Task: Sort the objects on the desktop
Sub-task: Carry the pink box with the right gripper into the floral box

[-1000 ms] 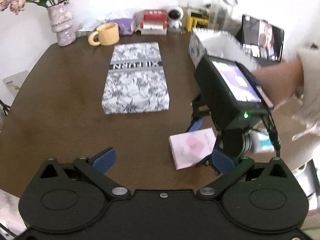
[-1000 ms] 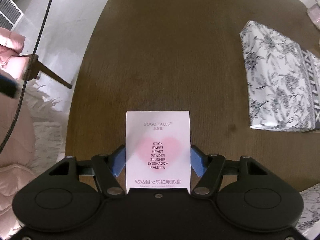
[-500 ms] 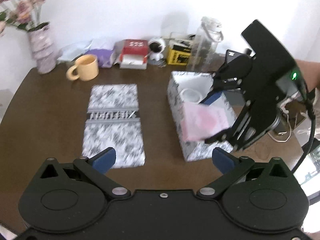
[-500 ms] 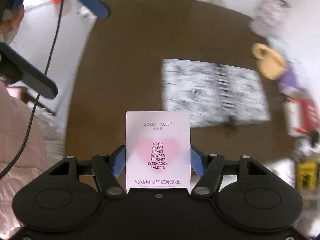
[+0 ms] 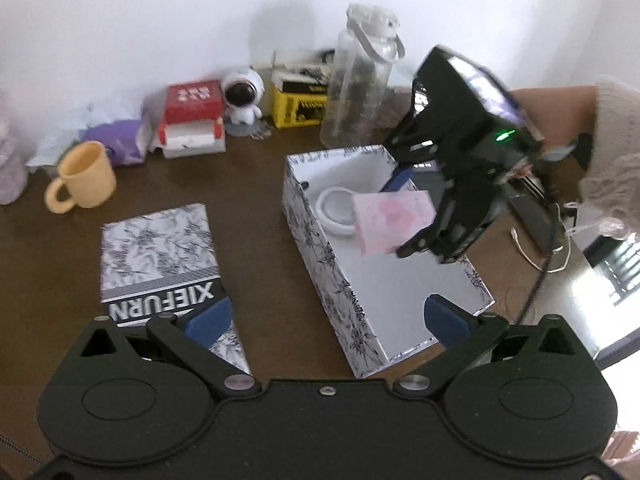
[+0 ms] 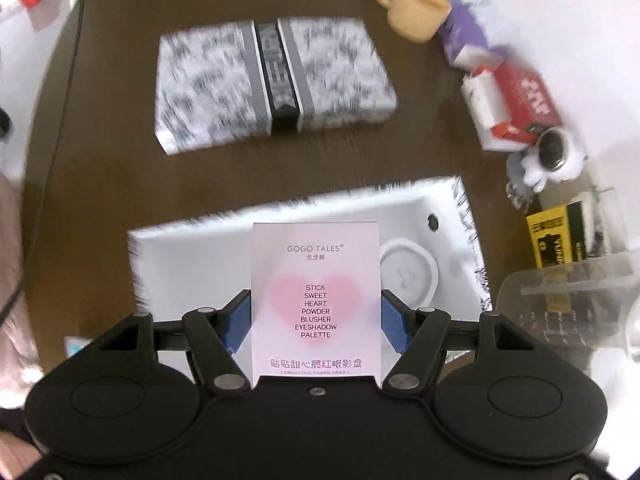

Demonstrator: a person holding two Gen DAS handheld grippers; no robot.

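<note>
The right gripper [image 6: 316,320] is gripping the pink palette box [image 6: 316,300], its blue fingers [image 6: 239,322] pressing in on both long sides of the carton, and from the left wrist camera that same right gripper [image 5: 408,216] is hanging over the open patterned box [image 5: 340,280] with the pink palette box [image 5: 394,222] poised above the white interior. A white round case [image 5: 336,216] is lying inside at the far end of that box, and in the right wrist view the white round case [image 6: 408,276] is showing just right of the carton, partly behind it. The open patterned box [image 6: 192,248] is sitting directly below the held carton on the brown bench [image 6: 120,168].

The left gripper [image 5: 326,316] is waiting with its fingers [image 5: 208,318] spread wide apart and nothing between them, hovering low over the bench [image 5: 256,240], one finger over the patterned lid [image 5: 160,256] and the other at the near end of the open box. The patterned lid [image 6: 272,80] is lying flat, well apart from the open box.

Along the back by the wall, a yellow mug [image 5: 82,178], a red and white box [image 5: 194,120], a small astronaut figure [image 5: 242,98], a yellow carton [image 5: 300,100] and a clear water bottle [image 5: 360,80] are standing in a row.
</note>
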